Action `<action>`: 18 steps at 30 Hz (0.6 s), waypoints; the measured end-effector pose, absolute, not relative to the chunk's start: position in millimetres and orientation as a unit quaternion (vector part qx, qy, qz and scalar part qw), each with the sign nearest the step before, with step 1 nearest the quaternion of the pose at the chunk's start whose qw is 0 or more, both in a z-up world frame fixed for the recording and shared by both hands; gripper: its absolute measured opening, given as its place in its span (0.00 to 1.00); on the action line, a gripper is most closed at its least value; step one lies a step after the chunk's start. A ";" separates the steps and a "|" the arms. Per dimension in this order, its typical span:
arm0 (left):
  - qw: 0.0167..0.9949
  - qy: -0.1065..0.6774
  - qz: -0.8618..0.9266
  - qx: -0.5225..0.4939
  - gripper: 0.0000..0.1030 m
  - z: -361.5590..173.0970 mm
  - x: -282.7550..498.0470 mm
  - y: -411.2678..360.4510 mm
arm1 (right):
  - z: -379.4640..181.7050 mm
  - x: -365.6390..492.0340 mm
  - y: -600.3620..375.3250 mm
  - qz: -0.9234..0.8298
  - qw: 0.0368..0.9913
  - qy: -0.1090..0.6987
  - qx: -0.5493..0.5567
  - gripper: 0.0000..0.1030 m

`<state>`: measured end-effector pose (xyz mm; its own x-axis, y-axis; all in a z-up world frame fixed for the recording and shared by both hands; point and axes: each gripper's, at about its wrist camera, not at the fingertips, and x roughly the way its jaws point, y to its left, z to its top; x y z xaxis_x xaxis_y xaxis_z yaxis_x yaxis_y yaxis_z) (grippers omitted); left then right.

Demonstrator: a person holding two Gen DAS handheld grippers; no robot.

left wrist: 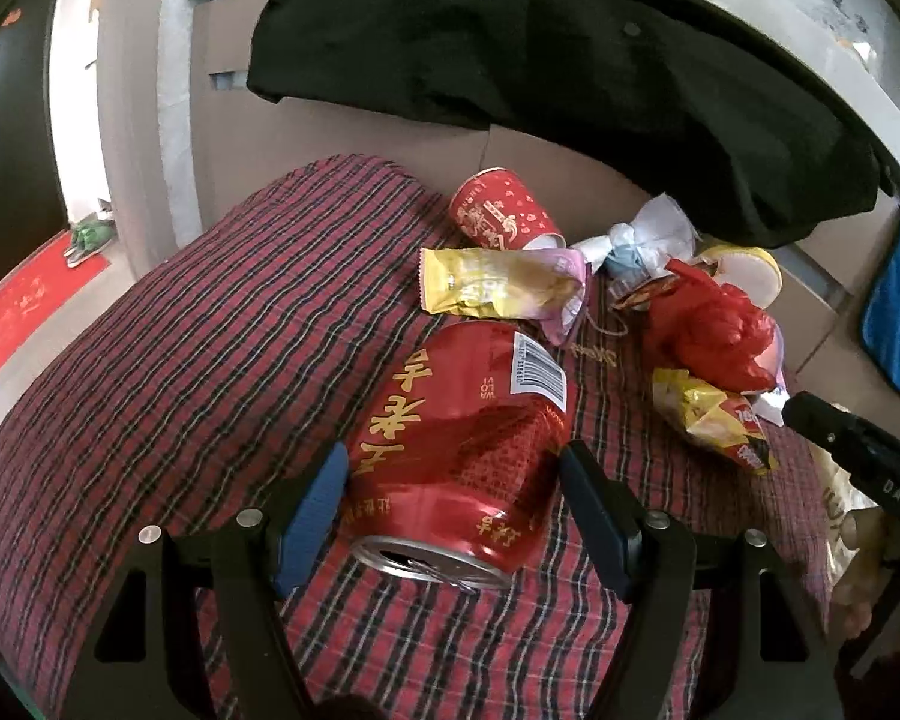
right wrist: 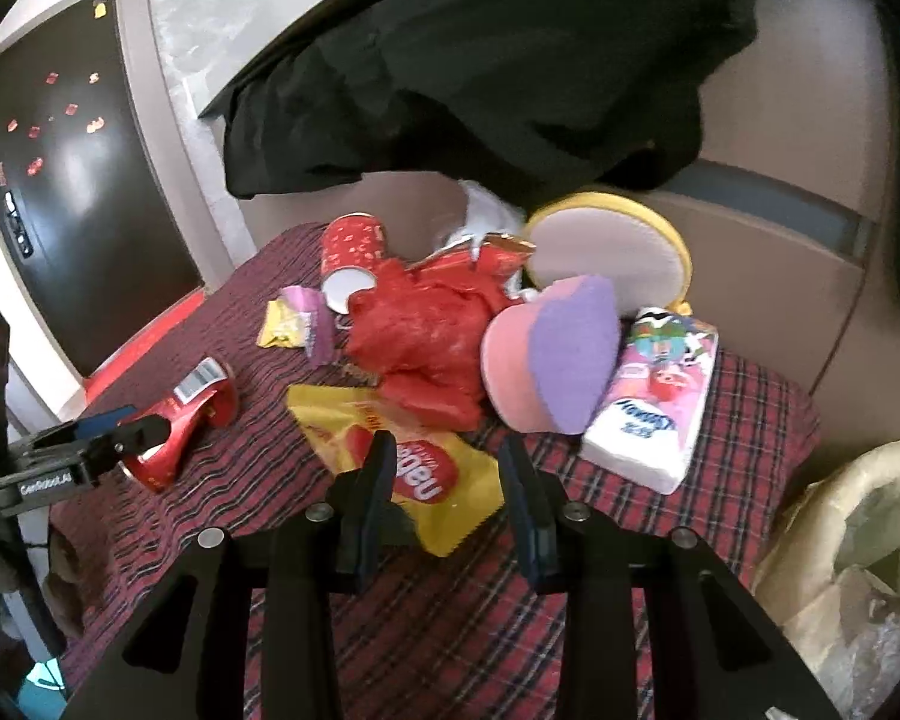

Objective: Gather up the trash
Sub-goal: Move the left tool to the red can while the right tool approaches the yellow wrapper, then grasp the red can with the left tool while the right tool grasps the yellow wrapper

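A crushed red drink can (left wrist: 459, 450) lies on the red plaid cloth (left wrist: 168, 360), between the fingers of my left gripper (left wrist: 453, 480); the jaws are open around it, close to its sides. The can also shows in the right wrist view (right wrist: 180, 426) with the left gripper (right wrist: 108, 444) on it. My right gripper (right wrist: 444, 474) is open over a yellow snack bag (right wrist: 414, 462), which also shows in the left wrist view (left wrist: 714, 420). Beyond lie a red plastic bag (right wrist: 426, 330), a red paper cup (right wrist: 354, 258) and a yellow wrapper (left wrist: 492, 282).
A pink and purple sponge (right wrist: 552, 360), a tissue pack (right wrist: 654, 408) and a round yellow box (right wrist: 612, 246) sit at the right. A black garment (right wrist: 480, 72) hangs behind. A translucent plastic bag (right wrist: 858, 552) stands open at the far right.
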<state>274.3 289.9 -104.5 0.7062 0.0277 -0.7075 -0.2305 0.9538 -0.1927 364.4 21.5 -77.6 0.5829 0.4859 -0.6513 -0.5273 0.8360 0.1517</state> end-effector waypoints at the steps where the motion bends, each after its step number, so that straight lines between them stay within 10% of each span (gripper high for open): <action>1: 0.914 0.378 0.069 -0.129 0.71 -104.9 275.1 289.8 | -78.0 363.4 23.5 0.284 0.889 0.357 -0.036 0.31; 18: 0.894 0.408 0.044 -0.178 0.71 -105.1 285.5 306.4 | -85.0 356.8 15.2 0.279 0.888 0.363 -0.050 0.31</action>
<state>285.5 306.4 -105.1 0.6630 -0.0666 -0.7457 -0.2239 0.9328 -0.2824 356.8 15.2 -85.0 0.5816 0.4585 -0.6719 -0.5308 0.8398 0.1136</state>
